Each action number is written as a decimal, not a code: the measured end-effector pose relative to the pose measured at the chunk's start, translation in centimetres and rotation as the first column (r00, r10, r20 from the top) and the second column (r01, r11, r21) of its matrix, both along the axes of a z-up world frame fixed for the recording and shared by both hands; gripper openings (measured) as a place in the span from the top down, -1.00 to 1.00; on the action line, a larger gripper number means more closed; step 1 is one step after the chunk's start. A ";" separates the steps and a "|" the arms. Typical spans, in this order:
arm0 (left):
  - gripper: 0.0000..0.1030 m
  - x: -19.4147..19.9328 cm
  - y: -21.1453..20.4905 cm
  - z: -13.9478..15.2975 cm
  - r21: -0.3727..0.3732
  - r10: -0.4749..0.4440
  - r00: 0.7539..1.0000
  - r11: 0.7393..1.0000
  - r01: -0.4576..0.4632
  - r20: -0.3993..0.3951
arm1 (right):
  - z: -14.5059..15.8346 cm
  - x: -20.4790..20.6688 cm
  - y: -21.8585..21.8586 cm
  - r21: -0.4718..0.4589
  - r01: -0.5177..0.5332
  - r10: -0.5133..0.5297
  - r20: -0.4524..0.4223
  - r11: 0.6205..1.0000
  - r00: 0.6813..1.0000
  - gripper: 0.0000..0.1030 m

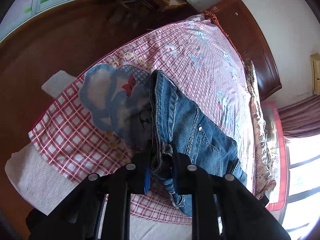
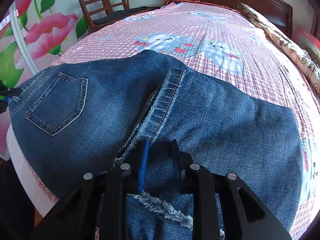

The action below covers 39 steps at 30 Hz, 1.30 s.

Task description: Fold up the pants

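Blue denim pants (image 2: pixel 100 108) lie on the pink checked bed sheet (image 2: pixel 200 20), folded over on themselves, with a back pocket (image 2: pixel 58 104) facing up at the left and a stitched hem (image 2: pixel 170 92) in the middle. My right gripper (image 2: pixel 160 148) is shut on a denim layer beside that hem, and a frayed edge shows below its fingers. In the left wrist view the pants (image 1: pixel 180 116) run away from me. My left gripper (image 1: pixel 160 158) is shut on their bunched waistband end. That left gripper (image 2: pixel 6 94) also shows at the far left edge of the right wrist view.
The bed (image 1: pixel 200 60) has a dark wooden headboard (image 1: pixel 250 46) and a rolled floral quilt (image 1: pixel 258 120) along its far side. Brown floor (image 1: pixel 50 50) lies beside the bed. Wooden chairs (image 2: pixel 100 4) stand by a flowered wall. A bright window (image 1: pixel 300 170) is at the right.
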State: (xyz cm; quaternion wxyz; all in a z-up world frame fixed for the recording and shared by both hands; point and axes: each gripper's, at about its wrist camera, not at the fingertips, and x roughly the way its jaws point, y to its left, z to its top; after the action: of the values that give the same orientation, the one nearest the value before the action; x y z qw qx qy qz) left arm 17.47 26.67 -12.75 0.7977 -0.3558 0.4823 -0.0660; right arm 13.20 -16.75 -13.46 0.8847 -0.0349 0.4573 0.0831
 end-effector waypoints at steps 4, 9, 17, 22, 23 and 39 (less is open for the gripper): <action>0.70 0.4 -1.0 2.4 0.032 -0.015 1.000 0.999 0.014 0.024 | 2.0 -0.2 -0.1 -0.006 0.096 -0.096 -0.013 0.995 0.995 0.32; 0.70 1.1 -2.5 4.8 0.063 -0.062 0.996 0.996 0.058 0.064 | 5.3 -3.9 6.5 0.038 -0.115 0.108 0.136 0.993 0.985 -0.17; 0.70 1.1 -3.4 6.4 0.028 -0.102 0.986 0.995 0.100 0.128 | -0.8 -1.9 10.1 0.125 -0.044 0.055 -0.086 0.991 0.995 -0.17; 0.70 1.4 -5.3 7.3 0.050 -0.148 0.976 0.989 0.142 0.157 | 4.5 -4.0 11.7 0.085 -0.127 0.117 0.114 0.988 0.987 -0.17; 0.70 1.5 -5.3 7.3 0.039 -0.146 0.977 0.989 0.141 0.156 | 5.9 -4.7 12.6 0.062 -0.171 0.157 0.181 0.983 0.971 -0.17; 0.70 3.3 -6.2 8.5 0.035 -0.207 0.967 0.978 0.205 0.145 | 9.1 -1.8 17.1 0.122 -0.275 0.243 0.230 0.954 0.942 -0.36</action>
State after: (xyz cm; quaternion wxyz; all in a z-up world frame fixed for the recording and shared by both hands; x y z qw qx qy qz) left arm 20.80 20.52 -4.24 0.8235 -0.2902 0.4568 -0.1700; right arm 11.42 0.35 -4.32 0.9098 -0.0361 0.3440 0.2295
